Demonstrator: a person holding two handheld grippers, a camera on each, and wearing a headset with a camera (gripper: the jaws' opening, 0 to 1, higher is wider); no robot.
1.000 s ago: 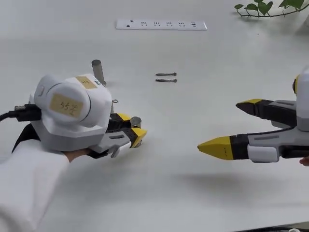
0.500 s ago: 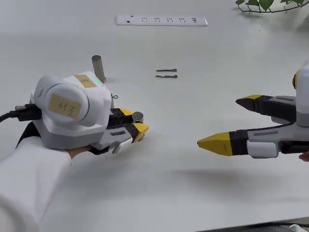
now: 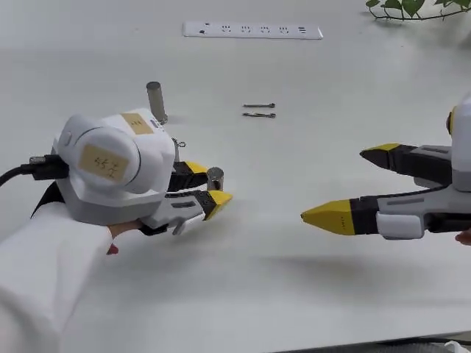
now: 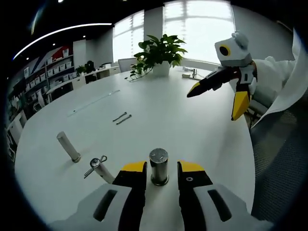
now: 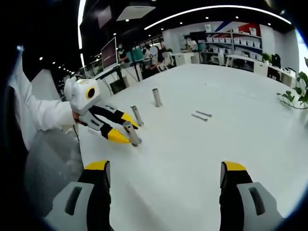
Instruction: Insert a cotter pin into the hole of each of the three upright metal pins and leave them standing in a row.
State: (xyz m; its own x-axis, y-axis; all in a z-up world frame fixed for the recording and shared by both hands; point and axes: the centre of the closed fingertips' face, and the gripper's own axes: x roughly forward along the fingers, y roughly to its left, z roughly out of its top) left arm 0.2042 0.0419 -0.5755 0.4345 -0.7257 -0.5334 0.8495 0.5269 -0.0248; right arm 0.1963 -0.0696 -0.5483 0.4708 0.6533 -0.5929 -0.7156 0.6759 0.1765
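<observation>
- Left gripper is low over the white counter, held in a hand with a white sleeve.
- Its jaws sit on either side of the near metal pin. The left gripper view shows a thin slice of counter on each side of the pin, so the gripper is released and not clenched on it.
- The near metal pin stands upright on the counter between the yellow jaw tips.
- The middle metal pin stands just beside the left jaw and is partly hidden behind the gripper body in the head view. A cotter pin is pushed through its top.
- The far metal pin is upright and bare, well apart from the gripper.
- The three pins form a rough diagonal line.
- Two loose cotter pins lie side by side on the counter, away from the pins, with nothing touching them.
- Right gripper is off to the right above the counter with its jaws spread wide, holding nothing. It is well apart from all the pins.
- A power strip lies at the far edge of the counter, and a plant is in the far right corner.
</observation>
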